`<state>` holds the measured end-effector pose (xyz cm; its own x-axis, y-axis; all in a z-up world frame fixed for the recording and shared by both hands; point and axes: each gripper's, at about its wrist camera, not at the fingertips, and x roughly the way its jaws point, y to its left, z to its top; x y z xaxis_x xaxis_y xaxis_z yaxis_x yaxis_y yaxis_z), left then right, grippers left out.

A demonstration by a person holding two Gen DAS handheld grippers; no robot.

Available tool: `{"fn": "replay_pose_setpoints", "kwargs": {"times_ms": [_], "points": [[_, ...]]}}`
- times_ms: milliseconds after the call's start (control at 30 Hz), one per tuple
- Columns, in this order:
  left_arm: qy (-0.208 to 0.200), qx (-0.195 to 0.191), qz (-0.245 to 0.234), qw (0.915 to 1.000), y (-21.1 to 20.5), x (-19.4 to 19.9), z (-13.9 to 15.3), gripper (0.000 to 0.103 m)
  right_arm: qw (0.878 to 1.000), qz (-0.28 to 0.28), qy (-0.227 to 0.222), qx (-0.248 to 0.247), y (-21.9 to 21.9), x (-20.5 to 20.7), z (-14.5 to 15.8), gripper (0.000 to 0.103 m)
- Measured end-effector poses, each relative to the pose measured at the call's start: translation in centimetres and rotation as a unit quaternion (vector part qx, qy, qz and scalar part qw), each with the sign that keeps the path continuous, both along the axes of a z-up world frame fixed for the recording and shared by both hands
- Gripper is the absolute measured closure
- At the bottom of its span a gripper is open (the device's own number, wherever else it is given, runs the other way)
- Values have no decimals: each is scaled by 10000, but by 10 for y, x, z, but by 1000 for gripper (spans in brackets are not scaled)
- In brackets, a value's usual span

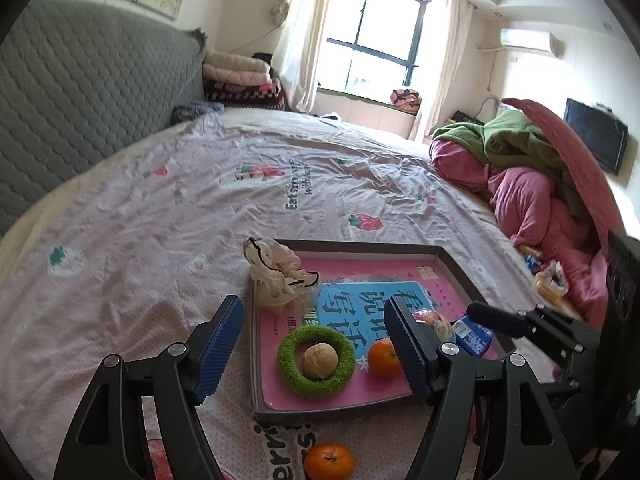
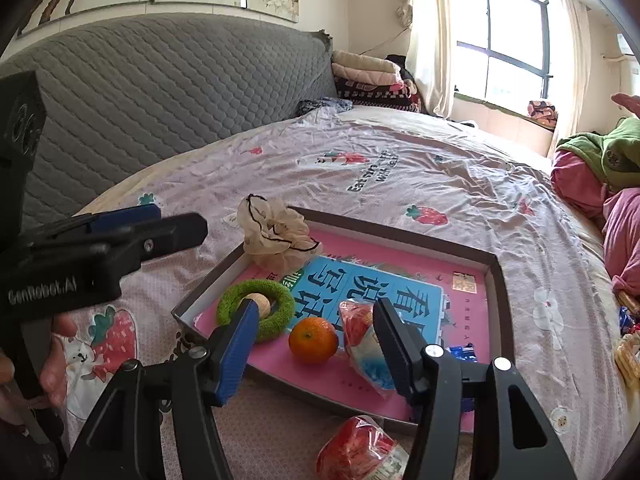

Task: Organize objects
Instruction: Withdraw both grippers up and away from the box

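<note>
Bed (image 1: 160, 208), tray (image 1: 452, 264), orange (image 1: 329, 462), snack packet (image 2: 360, 452)

Quilted headboard (image 2: 160, 92), window (image 1: 380, 40), folded blankets (image 1: 240, 76)

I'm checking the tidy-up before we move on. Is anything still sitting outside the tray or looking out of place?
Yes. One orange lies on the bedsheet just outside the tray, and a red snack packet also sits outside its near edge. Another orange is already inside.

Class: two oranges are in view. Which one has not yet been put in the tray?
The orange on the bedsheet, in front of the tray's near edge. The other orange lies inside, beside the green ring.
</note>
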<state>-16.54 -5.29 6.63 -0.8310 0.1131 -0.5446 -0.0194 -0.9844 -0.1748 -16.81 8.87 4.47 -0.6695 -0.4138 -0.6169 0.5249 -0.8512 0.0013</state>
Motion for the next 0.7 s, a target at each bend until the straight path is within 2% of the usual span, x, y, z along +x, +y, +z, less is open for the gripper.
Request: {"fn": "replay_pose_setpoints", "kwargs": {"times_ms": [333,700], "points": [[283,-380,-45,9989,16,20,13,28,9997,-56,185,-152,10,4,11,39],[287,-353,60,9989,12,32,14,28,9986,-54,380,-352,21,14,27,37]]}}
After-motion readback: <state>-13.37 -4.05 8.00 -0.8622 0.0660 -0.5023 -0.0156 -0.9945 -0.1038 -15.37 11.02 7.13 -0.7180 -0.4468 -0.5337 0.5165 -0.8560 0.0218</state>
